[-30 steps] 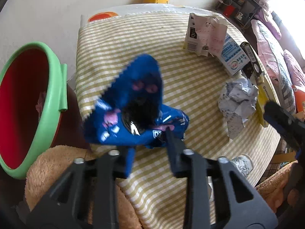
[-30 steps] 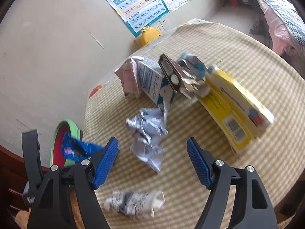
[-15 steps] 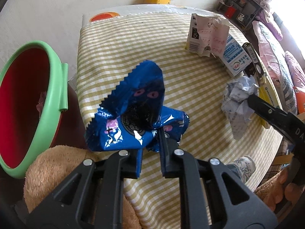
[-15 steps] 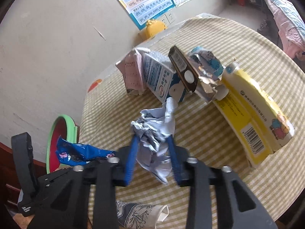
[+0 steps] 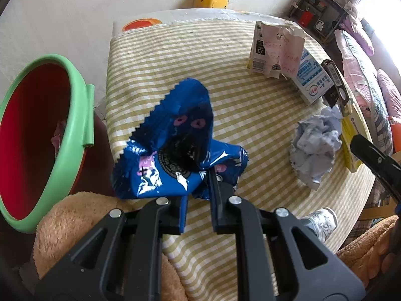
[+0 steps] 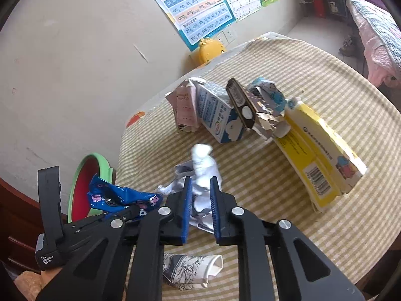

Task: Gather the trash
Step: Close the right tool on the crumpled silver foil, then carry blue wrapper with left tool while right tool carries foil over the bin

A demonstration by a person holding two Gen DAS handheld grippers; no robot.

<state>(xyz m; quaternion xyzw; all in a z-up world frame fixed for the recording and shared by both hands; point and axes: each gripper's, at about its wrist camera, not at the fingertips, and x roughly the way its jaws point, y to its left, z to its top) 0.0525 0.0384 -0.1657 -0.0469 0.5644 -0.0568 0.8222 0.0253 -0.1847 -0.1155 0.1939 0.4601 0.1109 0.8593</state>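
My left claw (image 5: 198,188) is closed tight on the crinkled blue foil snack wrapper (image 5: 175,148), which I hold just above the near edge of the round worktop with the yellow-striped cloth (image 5: 175,57). My right claw (image 6: 201,195) has just been closing, and now its blue pads pinch the crumpled ball of grey-white paper (image 6: 203,160) between them. So both hands have trash, and I judge that the picking step is finished for these two pieces.

The next move, I think, is to carry them to the red bin with the green rim (image 5: 75,115), which stands beside the worktop on my left, and release them over its mouth. The wrapper is nearest to it.

I cannot tell whether the paper ball is lifted already or rests on the cloth. The bottom of the bin is cut off. Torn cartons (image 6: 220,115), a yellow box (image 6: 323,150) and a crushed patterned paper cup (image 6: 193,271) wait on the worktop.
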